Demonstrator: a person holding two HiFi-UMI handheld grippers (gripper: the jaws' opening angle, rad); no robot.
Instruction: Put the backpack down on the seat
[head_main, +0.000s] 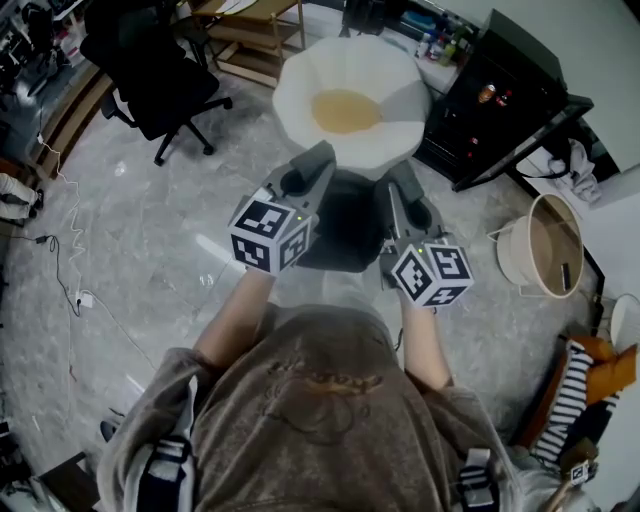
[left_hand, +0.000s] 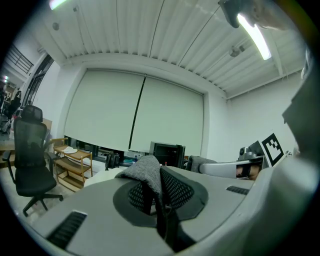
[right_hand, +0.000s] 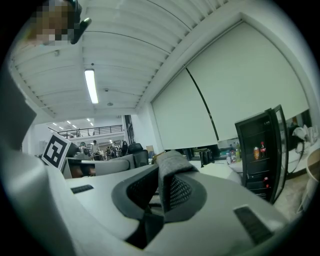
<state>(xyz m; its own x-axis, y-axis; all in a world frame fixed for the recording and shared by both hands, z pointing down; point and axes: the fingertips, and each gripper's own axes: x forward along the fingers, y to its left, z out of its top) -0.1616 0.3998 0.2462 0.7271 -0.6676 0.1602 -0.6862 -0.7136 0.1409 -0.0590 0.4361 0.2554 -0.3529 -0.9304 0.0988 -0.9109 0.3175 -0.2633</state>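
Note:
A dark backpack (head_main: 338, 228) hangs between my two grippers, just in front of a white petal-shaped seat (head_main: 300, 85) with a yellow cushion (head_main: 345, 110). My left gripper (head_main: 312, 165) is shut on a grey fabric strap (left_hand: 145, 170) of the backpack, which bulges out above the jaws. My right gripper (head_main: 400, 182) is shut on the other grey strap (right_hand: 170, 167). In the left gripper view the gripper (left_hand: 156, 186) points nearly level toward the seat; the right gripper (right_hand: 161, 189) does the same. Most of the bag's body is hidden under the grippers.
A black office chair (head_main: 150, 70) stands at the far left, a wooden shelf (head_main: 255, 35) behind it. A black mini fridge (head_main: 495, 85) is right of the seat. A round bin (head_main: 545, 245) stands on the right. Cables (head_main: 60, 250) lie on the floor at left.

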